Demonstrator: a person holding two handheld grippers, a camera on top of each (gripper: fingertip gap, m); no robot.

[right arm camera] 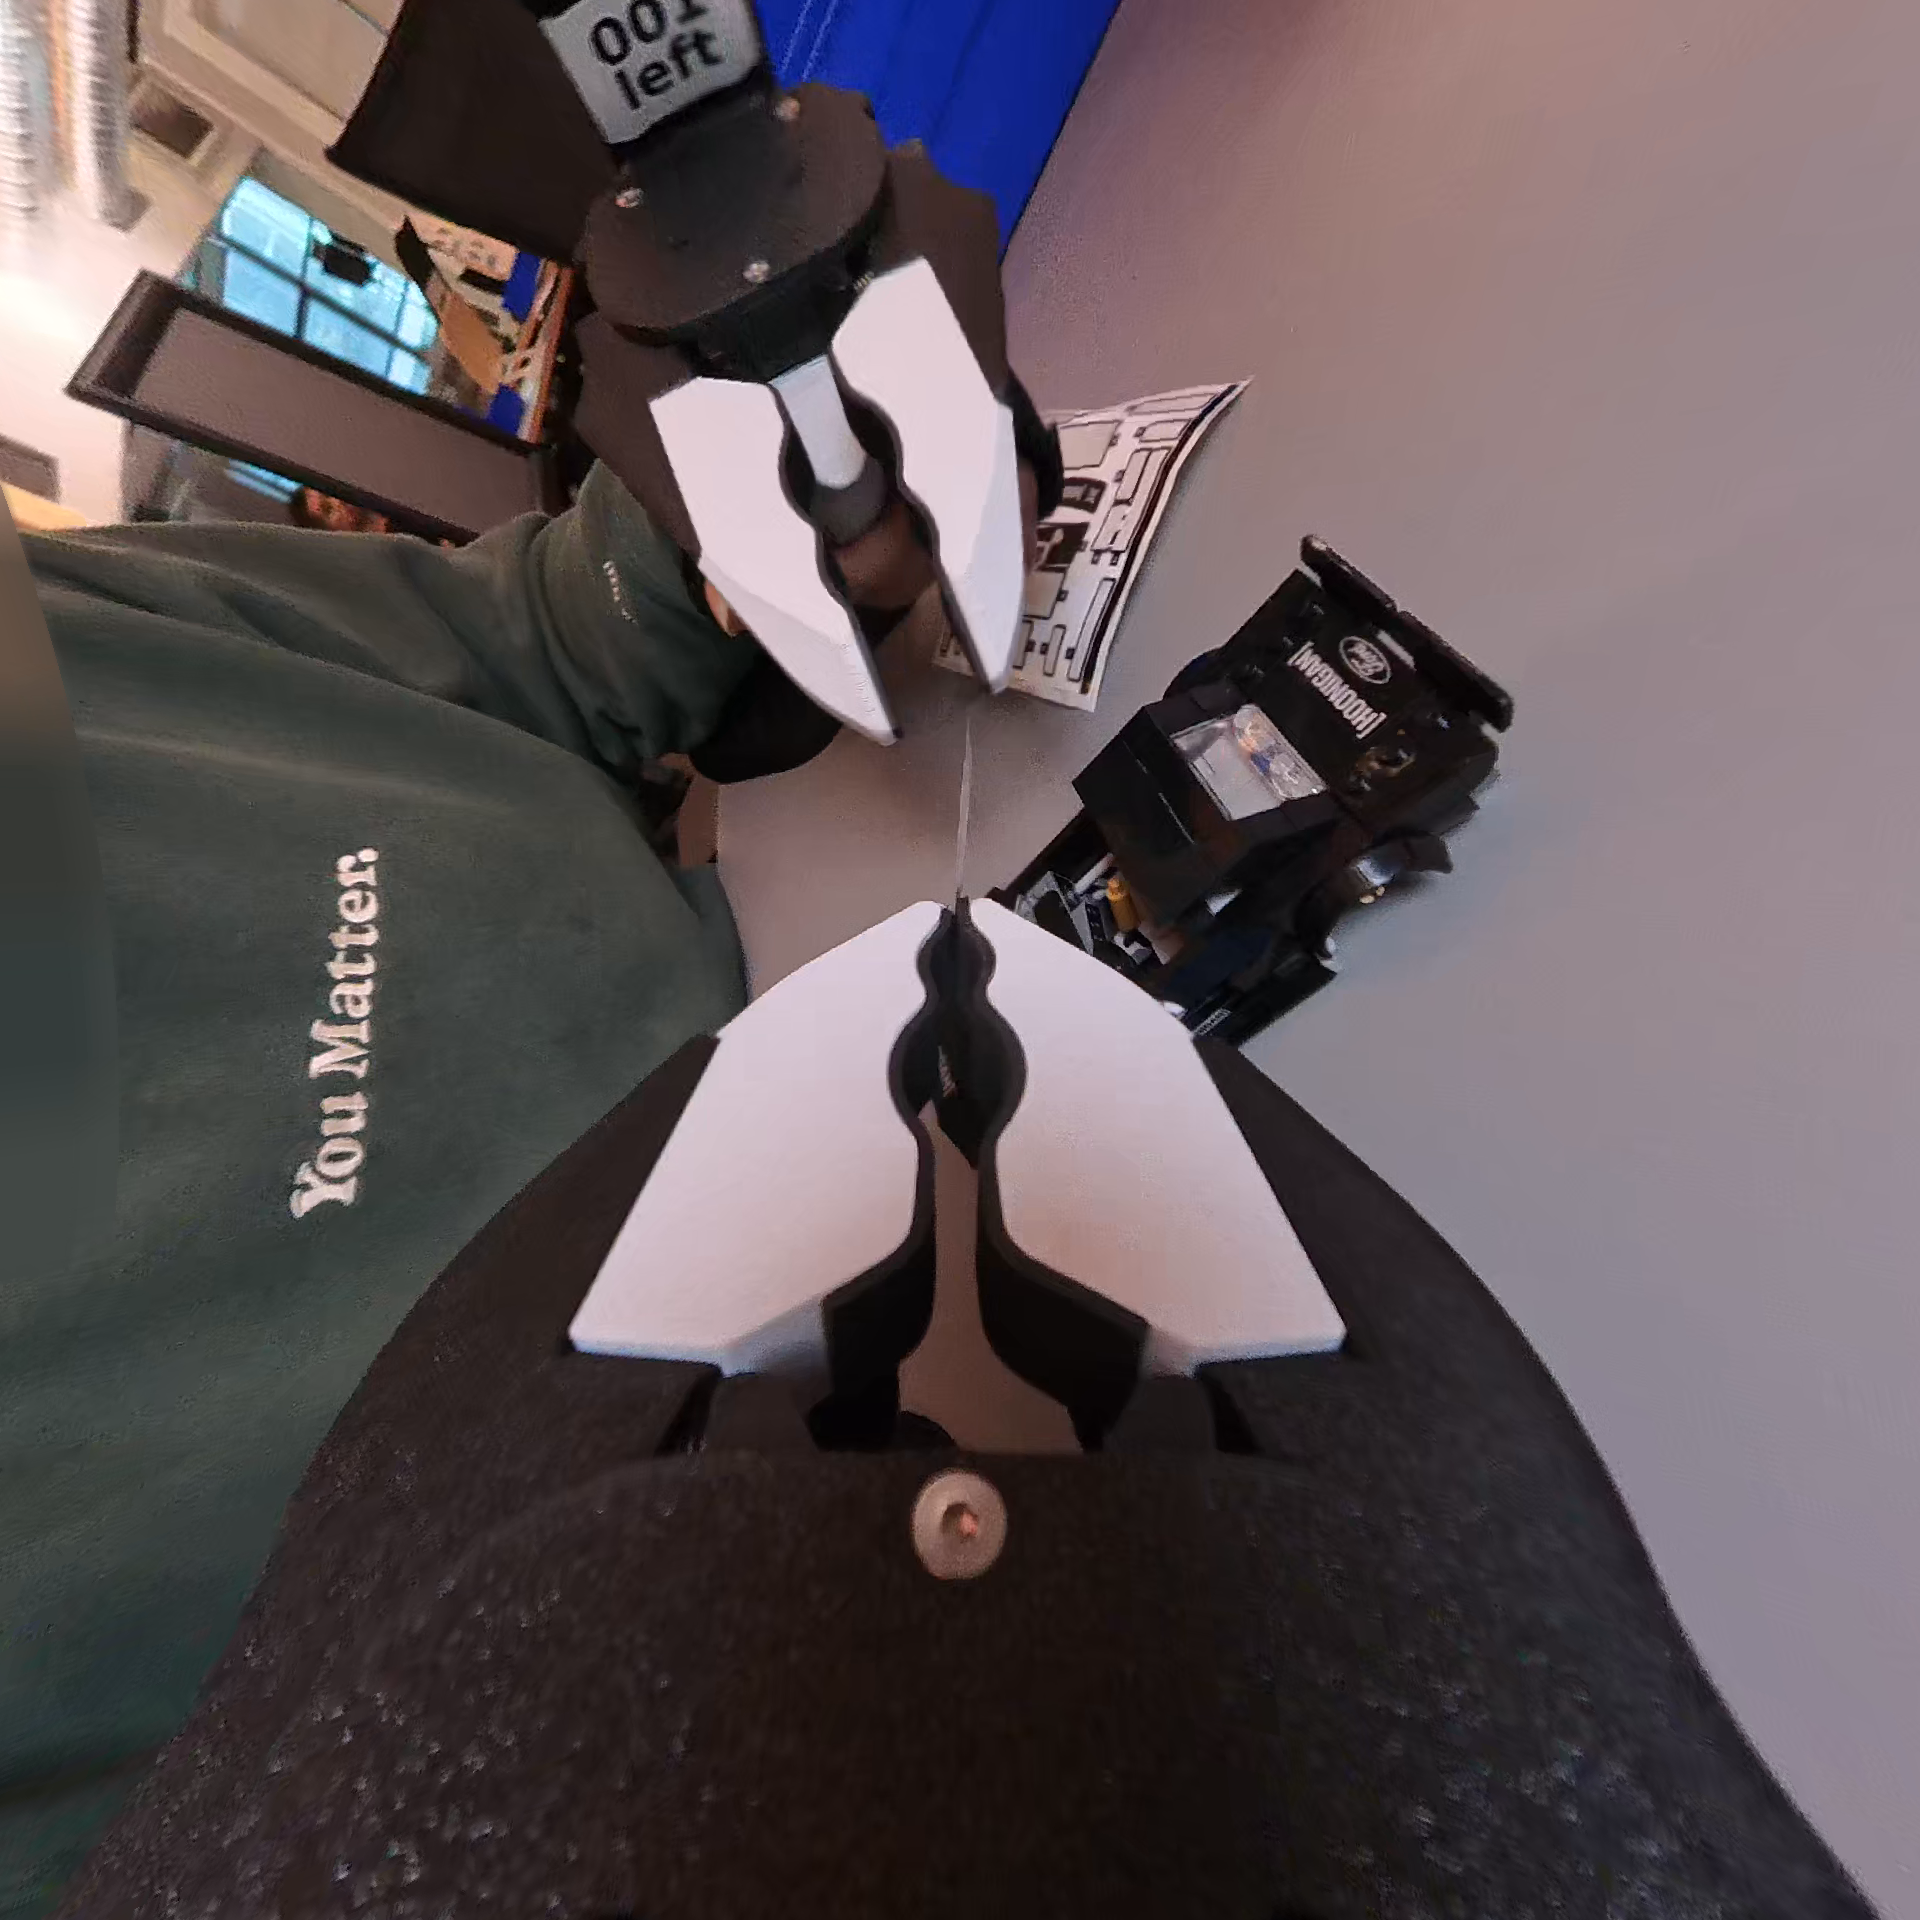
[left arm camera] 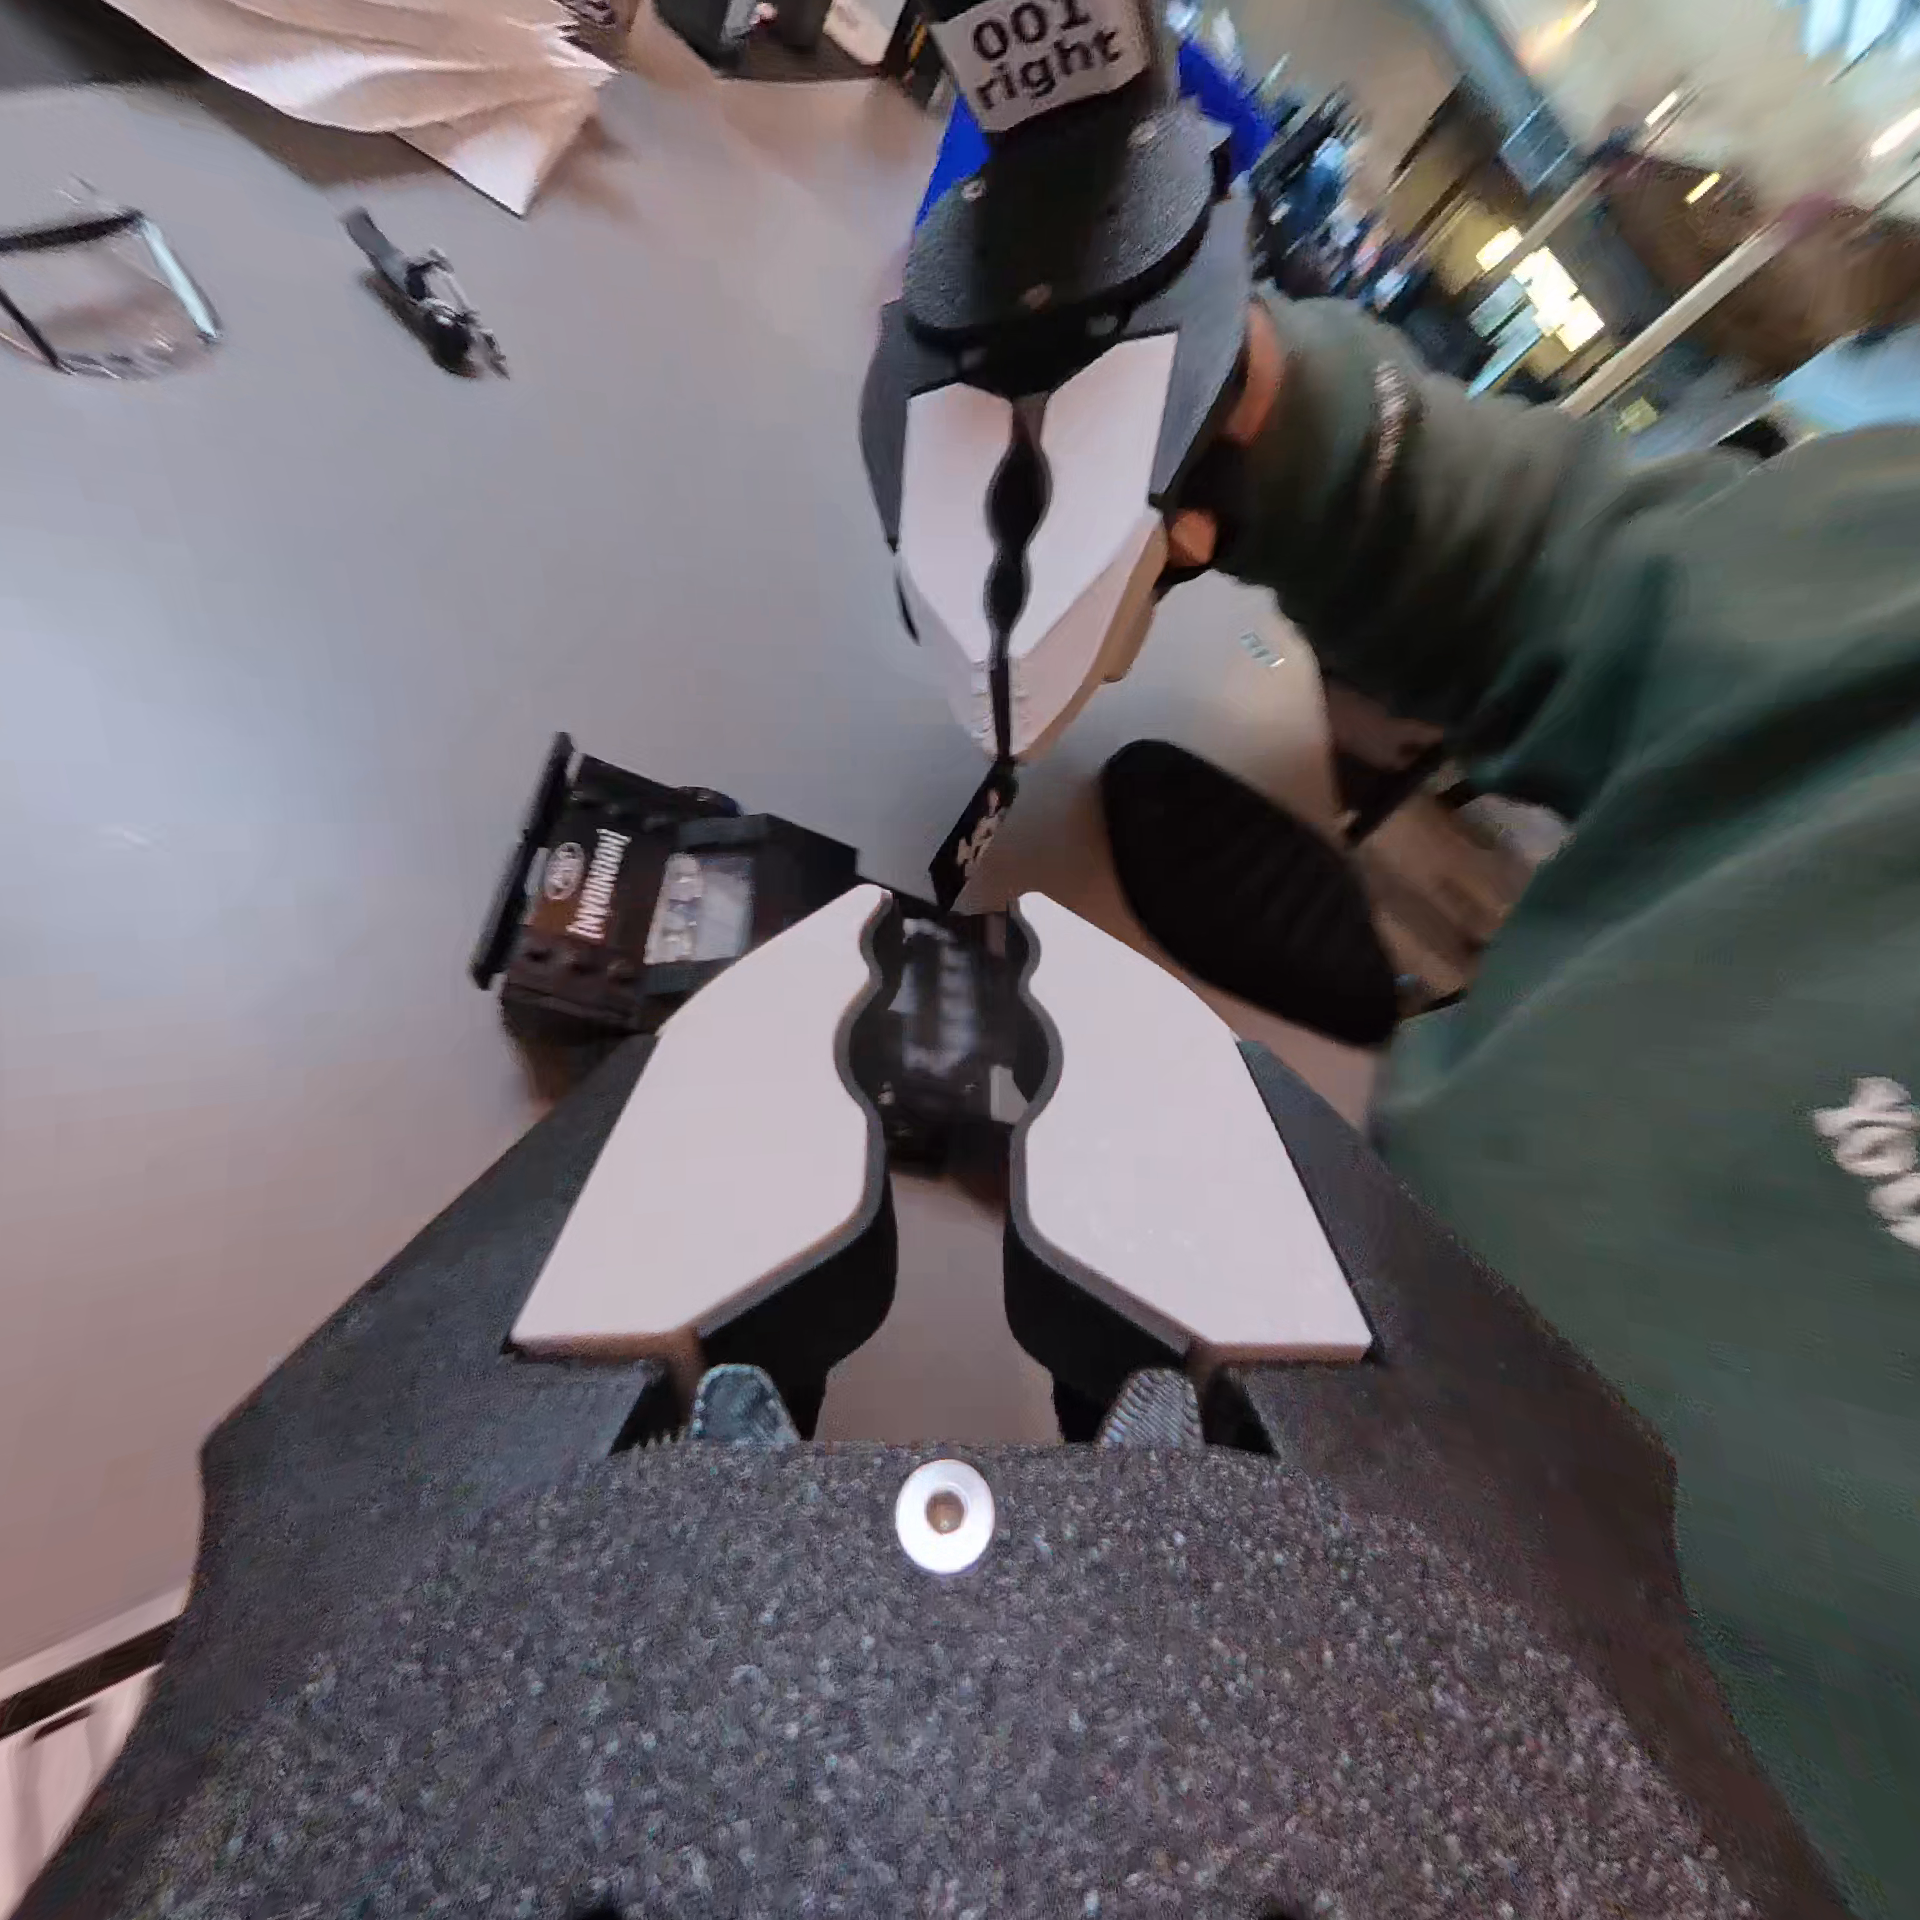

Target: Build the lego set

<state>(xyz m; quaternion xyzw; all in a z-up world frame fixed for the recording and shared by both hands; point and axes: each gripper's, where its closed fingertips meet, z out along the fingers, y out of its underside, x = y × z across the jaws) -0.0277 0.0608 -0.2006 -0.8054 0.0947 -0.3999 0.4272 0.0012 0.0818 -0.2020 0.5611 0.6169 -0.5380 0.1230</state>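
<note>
Two grippers meet above a black toy car.
The right gripper (right arm camera: 958,906) has its fingers pinched tight on a thin black sticker (left arm camera: 975,844). The left gripper (left arm camera: 948,909) has its fingers apart, holding nothing. The black lego car (right arm camera: 1309,790) lies on the grey surface (right arm camera: 1558,1143), near a sticker sheet (right arm camera: 1117,509).

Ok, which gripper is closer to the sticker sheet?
Left. The left gripper hangs open at the sheet's near edge, one fingertip overlapping it. The right gripper, shut on a sticker, is farther back, beside the car.
</note>
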